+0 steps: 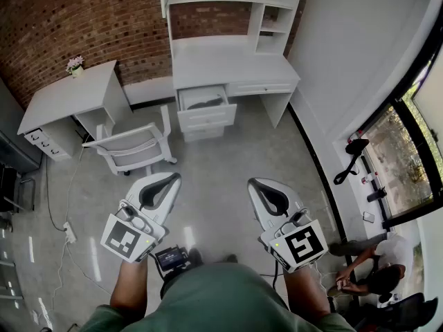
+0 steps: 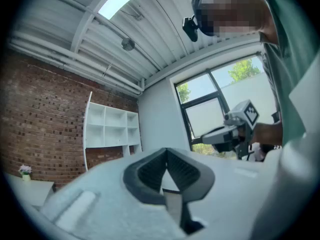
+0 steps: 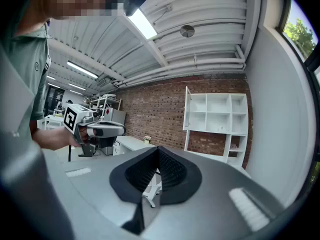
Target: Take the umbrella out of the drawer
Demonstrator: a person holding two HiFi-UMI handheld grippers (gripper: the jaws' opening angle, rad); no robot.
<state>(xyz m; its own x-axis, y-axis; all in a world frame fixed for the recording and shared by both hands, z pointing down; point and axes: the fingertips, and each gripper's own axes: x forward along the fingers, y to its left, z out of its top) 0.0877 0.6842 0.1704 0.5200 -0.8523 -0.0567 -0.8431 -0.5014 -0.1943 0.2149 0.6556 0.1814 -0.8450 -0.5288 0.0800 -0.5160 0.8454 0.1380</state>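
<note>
Far across the room, the white desk (image 1: 235,68) has its top drawer (image 1: 205,111) pulled out. A dark shape inside it (image 1: 206,103) may be the umbrella; it is too small to tell. Both grippers are held level at waist height, well short of the desk. My left gripper (image 1: 172,178) is shut with nothing between its jaws, and the left gripper view shows its dark pads (image 2: 150,171) meeting. My right gripper (image 1: 257,184) is likewise shut and empty, its pads (image 3: 167,169) pressed together in the right gripper view.
A white armchair (image 1: 135,145) stands on the floor left of the drawer. A second white desk (image 1: 69,97) with a small flower pot (image 1: 75,64) sits at the far left. A person (image 1: 377,268) crouches by the window at the lower right. A power strip (image 1: 69,232) lies at the left.
</note>
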